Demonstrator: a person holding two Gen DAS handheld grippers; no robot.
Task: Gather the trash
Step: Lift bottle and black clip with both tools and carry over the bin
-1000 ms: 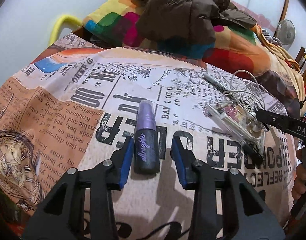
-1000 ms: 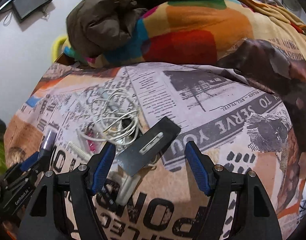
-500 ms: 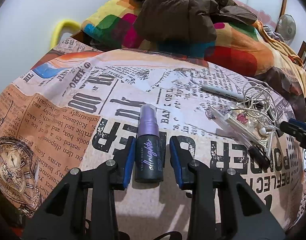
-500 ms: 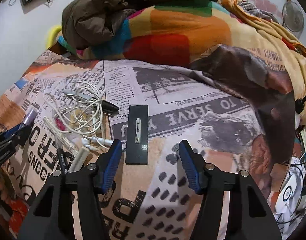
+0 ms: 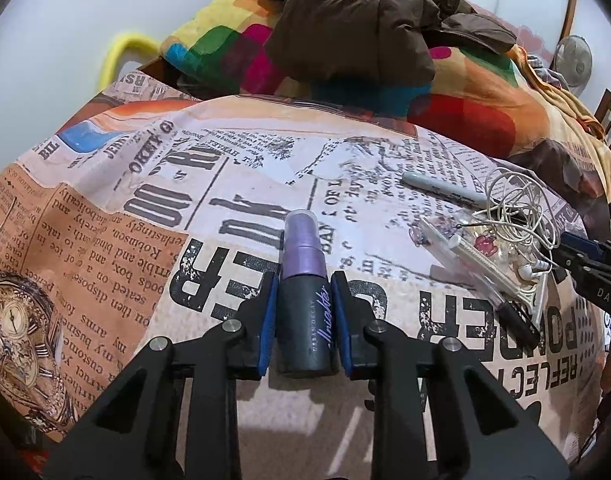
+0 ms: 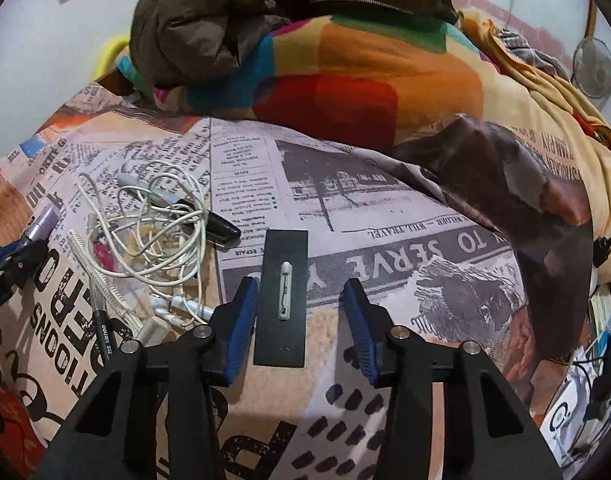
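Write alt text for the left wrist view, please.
The left claw is shut on a dark spray bottle with a purple cap, lying on a newspaper-print blanket. To the right lie a tangled white cable and a marker.

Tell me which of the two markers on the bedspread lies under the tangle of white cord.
The grey-barrelled marker with the black cap: the white cord loops over it. The other marker, black and labelled, lies clear beside the left edge of the tangle.
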